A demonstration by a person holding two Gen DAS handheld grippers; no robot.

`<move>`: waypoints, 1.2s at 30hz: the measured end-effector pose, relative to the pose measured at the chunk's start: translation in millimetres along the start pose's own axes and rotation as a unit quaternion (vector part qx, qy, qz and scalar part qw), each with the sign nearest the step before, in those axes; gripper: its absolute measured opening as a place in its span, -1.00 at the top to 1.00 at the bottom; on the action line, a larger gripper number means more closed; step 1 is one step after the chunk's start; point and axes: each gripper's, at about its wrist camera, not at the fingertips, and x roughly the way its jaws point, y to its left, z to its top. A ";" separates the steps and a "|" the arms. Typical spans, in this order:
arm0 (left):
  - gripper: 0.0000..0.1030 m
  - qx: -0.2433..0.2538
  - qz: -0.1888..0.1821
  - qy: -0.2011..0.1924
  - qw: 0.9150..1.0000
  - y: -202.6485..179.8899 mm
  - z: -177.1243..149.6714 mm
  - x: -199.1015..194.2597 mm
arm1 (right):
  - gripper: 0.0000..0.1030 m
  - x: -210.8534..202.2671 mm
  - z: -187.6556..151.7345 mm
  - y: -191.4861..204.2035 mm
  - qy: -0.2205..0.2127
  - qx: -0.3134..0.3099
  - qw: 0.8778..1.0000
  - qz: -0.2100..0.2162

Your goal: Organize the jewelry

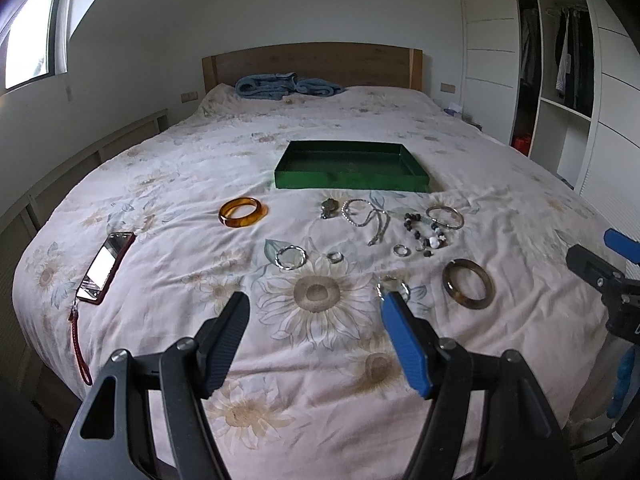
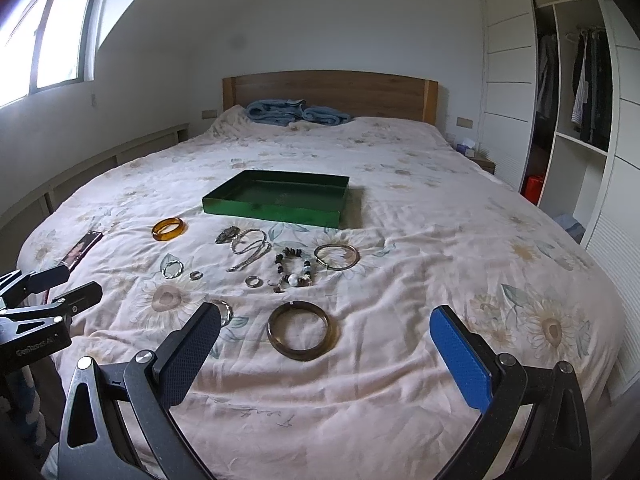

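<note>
Nothing sorted yet: the green tray (image 2: 276,210) looks empty, all the jewelry (image 2: 256,256) sits on the bed just in front of it. Left claw (image 1: 314,312) and right claw (image 2: 326,326) both spread wide, holding nothing.

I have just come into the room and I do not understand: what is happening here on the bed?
A person holds two grippers over the bed to organize jewelry. The left gripper and right gripper are both open and hold nothing. The jewelry lies loose on the cover: an amber bangle, a dark bangle, a bead bracelet. The green tray looks empty.
</note>
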 end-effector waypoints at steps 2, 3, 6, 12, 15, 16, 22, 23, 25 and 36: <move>-0.31 -0.001 -0.003 0.005 1.000 -0.1 -1.0 2.8 | -0.99 0.7 -0.2 0.6 0.003 -0.002 1.000 -0.004; -0.31 -0.001 -0.005 0.008 1.000 0.0 -1.5 3.9 | -0.99 1.7 -0.3 1.7 0.006 -0.003 1.000 -0.007; -0.31 -0.004 -0.006 0.010 1.000 1.2 -2.2 5.0 | -0.99 2.5 -0.6 2.8 0.010 -0.005 1.000 -0.011; -0.31 -0.007 0.002 0.005 1.000 2.8 -2.3 4.3 | -0.99 2.0 -1.5 4.1 0.011 -0.008 1.000 -0.013; -0.31 -0.013 0.002 0.007 1.000 4.3 -2.1 4.6 | -0.99 1.9 -1.5 4.1 0.011 -0.007 1.000 -0.014; -0.31 -0.014 0.002 0.007 1.000 4.9 -2.2 4.1 | -0.99 2.0 -1.3 4.2 0.012 -0.007 1.000 -0.014; -0.31 -0.009 -0.010 0.025 1.000 4.5 -3.1 8.1 | -0.99 1.4 -1.1 4.1 0.011 -0.007 1.000 -0.013; -0.31 -0.008 -0.011 0.027 1.000 3.2 -4.0 8.2 | -0.99 1.1 -1.1 4.1 0.011 -0.007 1.000 -0.013; -0.31 -0.006 -0.016 0.030 0.999 3.2 -4.5 9.1 | -0.99 0.9 -1.2 4.3 0.011 -0.007 1.000 -0.013; -0.31 -0.015 -0.026 0.040 0.999 8.0 -2.9 18.1 | -0.98 3.8 1.2 4.2 0.012 -0.007 1.000 -0.003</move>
